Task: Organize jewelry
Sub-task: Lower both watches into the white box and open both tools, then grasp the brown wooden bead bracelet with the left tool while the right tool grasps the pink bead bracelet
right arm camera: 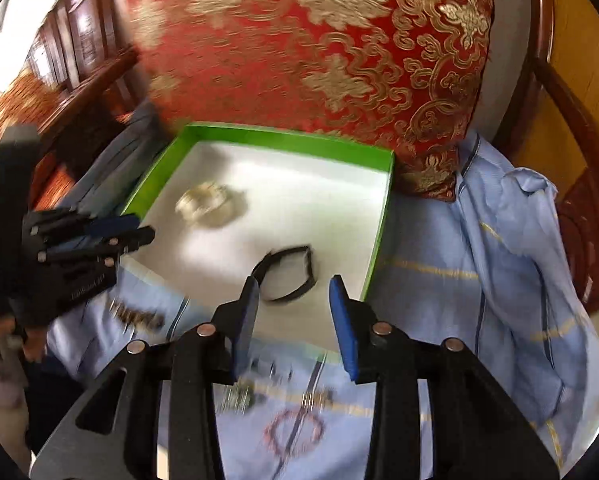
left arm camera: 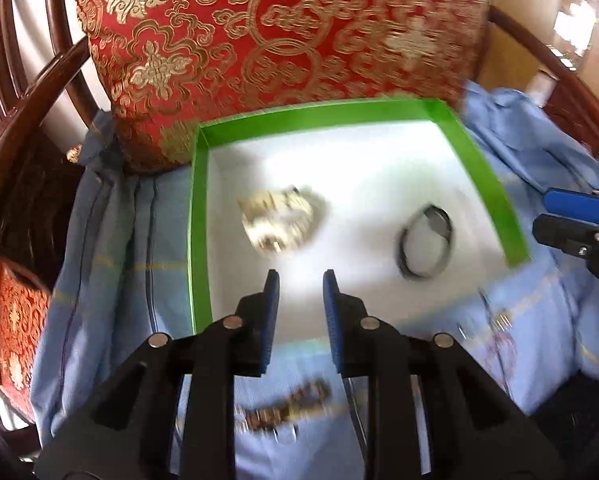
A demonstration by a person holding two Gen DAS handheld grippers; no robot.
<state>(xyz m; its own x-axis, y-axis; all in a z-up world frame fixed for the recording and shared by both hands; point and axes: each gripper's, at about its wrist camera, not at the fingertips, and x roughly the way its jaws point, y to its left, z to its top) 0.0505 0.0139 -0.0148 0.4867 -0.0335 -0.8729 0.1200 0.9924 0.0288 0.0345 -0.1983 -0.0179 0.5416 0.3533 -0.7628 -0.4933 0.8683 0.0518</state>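
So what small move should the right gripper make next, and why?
Probably lower the open right gripper onto the small metal piece on the blue cloth. It lies just below the fingers, outside the green box, which already holds two bracelets.

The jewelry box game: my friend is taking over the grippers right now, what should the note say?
Left gripper: open, holding nothing, over the near edge of the green box.
Right gripper: open, holding nothing, near the black bracelet.
Done: the black bracelet and a pale beaded bracelet lie in the box.
Left: a brown bracelet, a red bead bracelet and a blurry metallic piece lie on the blue cloth outside the box.
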